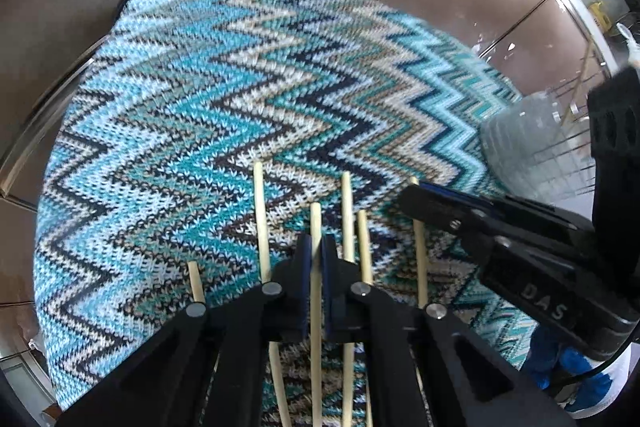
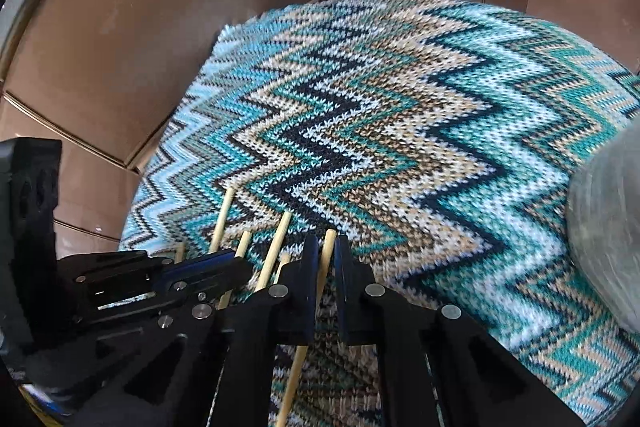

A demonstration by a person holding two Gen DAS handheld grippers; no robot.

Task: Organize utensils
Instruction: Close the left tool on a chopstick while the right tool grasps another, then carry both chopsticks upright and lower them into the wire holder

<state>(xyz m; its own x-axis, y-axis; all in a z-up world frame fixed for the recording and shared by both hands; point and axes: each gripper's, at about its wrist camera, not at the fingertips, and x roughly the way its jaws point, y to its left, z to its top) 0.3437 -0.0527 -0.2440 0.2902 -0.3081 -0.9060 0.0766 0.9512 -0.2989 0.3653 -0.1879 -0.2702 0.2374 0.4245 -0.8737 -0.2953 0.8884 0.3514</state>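
Six pale wooden chopsticks [image 1: 347, 215] lie loosely side by side on my zigzag-knit cloth [image 1: 200, 107], roughly parallel, blunt ends pointing away from me and staggered, some reaching further than others. One stick [image 1: 315, 267] sits clamped between the pads of my left gripper [image 1: 315, 251]. The outermost stick [image 2: 326, 267] on the right is pinched in my right gripper [image 2: 327, 251], tilted slightly leftward towards its near end.
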